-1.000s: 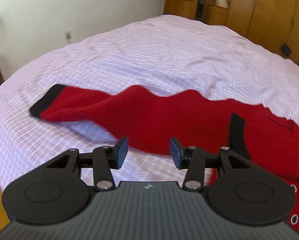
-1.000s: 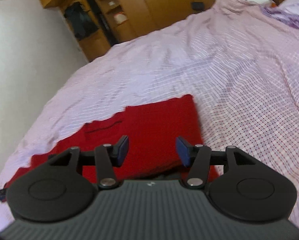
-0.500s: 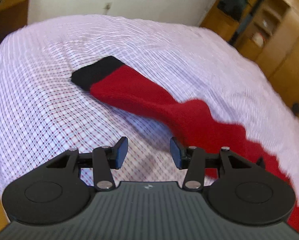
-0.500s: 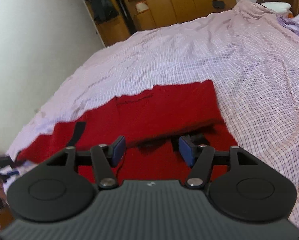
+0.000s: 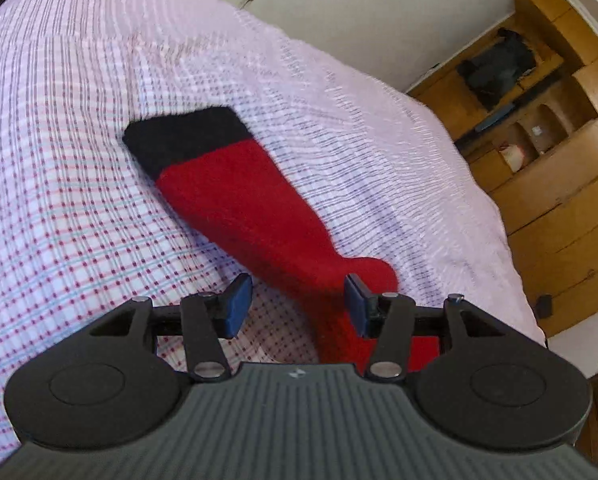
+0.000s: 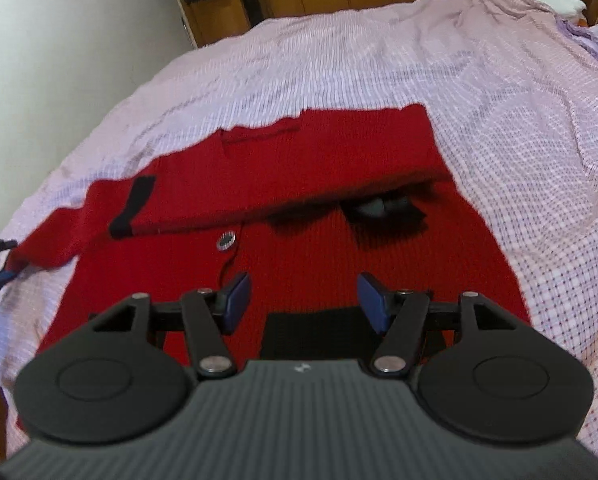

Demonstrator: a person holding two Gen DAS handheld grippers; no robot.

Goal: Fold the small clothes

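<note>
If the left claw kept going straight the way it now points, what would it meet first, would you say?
Most likely the red sleeve of the sweater lying on the checked bedsheet. It runs up between the left claw's opening jaws, nothing gripped yet. Depth is hard to judge.

The left gripper (image 5: 297,305) is swinging along the red sleeve (image 5: 251,204) toward its black cuff (image 5: 183,136), rolling as it goes, so the bed's checked sheet (image 5: 59,200) is tilting in its view and the wooden cupboard (image 5: 555,184) is sliding to the right edge; its jaws are opening, with the sleeve lying beyond them, not between the pads. The right gripper (image 6: 304,301) is drawing back over the red cardigan (image 6: 339,256), so more of the garment is showing in its view: the folded-over upper layer (image 6: 299,168), a round button (image 6: 225,240), a black patch (image 6: 319,332) near the jaws. Its jaws are standing slightly wider than a second ago.
</note>
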